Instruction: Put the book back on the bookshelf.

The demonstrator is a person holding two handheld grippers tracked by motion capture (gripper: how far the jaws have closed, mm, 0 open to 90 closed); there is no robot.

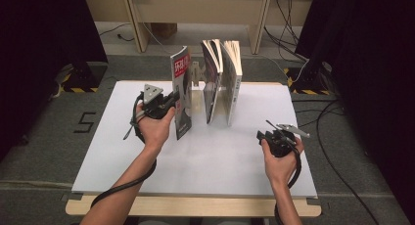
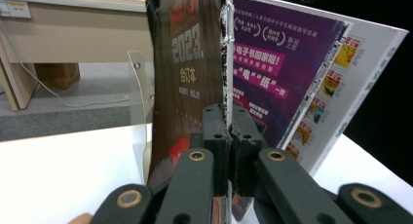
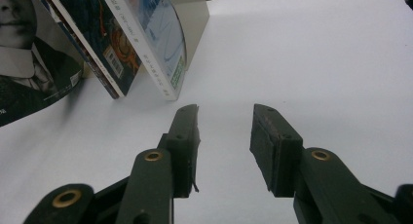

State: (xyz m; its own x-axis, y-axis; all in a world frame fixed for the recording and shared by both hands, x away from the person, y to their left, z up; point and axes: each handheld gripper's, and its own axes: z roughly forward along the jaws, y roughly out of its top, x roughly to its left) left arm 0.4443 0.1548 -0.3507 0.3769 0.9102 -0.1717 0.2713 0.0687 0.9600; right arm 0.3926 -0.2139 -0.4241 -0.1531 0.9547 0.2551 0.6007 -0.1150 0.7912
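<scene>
Left gripper view: the left gripper (image 2: pixel 228 136) is pinching the upright magazine (image 2: pixel 195 63), jaws fully closed on its edge. The right gripper (image 3: pixel 225 136) is hovering half-open, empty, over the table (image 3: pixel 316 63) near the books (image 3: pixel 146 39).

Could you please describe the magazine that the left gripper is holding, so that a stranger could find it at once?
Look at the white table top, where several books stand upright near the far edge. The magazine is the leftmost one, standing apart from the two books, with the left gripper clamped on it. Its dark cover carries red characters.
</scene>
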